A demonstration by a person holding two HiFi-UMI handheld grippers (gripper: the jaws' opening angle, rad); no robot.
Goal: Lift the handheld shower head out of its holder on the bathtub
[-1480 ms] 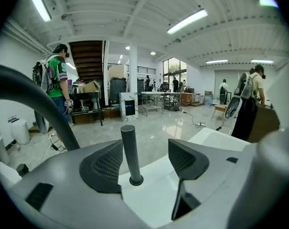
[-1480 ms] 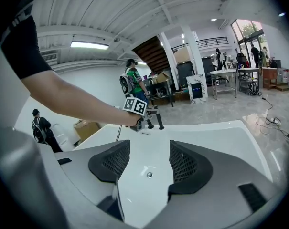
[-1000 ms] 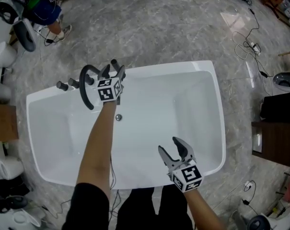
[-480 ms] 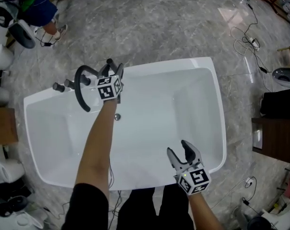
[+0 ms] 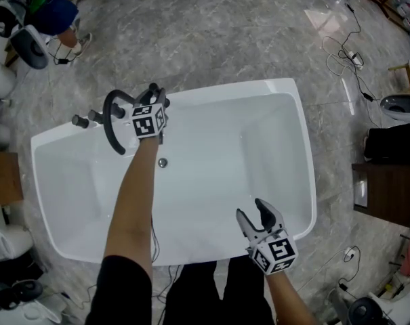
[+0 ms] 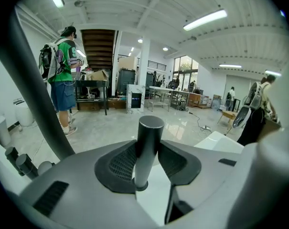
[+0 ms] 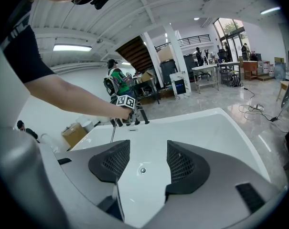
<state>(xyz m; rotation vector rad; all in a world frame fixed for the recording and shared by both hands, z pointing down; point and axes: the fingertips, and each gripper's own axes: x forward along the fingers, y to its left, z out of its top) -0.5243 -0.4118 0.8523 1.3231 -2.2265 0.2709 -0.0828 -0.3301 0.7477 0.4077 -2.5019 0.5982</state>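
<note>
The handheld shower head's dark cylindrical handle (image 6: 148, 136) stands upright in its holder on the far rim of the white bathtub (image 5: 301, 147). My left gripper (image 5: 153, 92) reaches over the tub to it. In the left gripper view the left gripper (image 6: 148, 146) is closing, and both pads touch the handle's sides. In the head view the gripper hides most of the handle. My right gripper (image 5: 252, 212) hovers open over the tub's near rim with nothing between its fingers, and in its own view the right gripper (image 7: 143, 152) looks across the basin.
A black arched spout (image 5: 110, 124) and two dark knobs (image 5: 87, 119) stand left of the holder. The drain (image 5: 162, 162) lies below them. A person (image 6: 63, 75) stands on the grey floor beyond the tub. Cables (image 5: 347, 59) trail at the right.
The left jaws have come together from wide open onto the shower handle. The right gripper has shifted slightly right, towards the tub's near rim.
</note>
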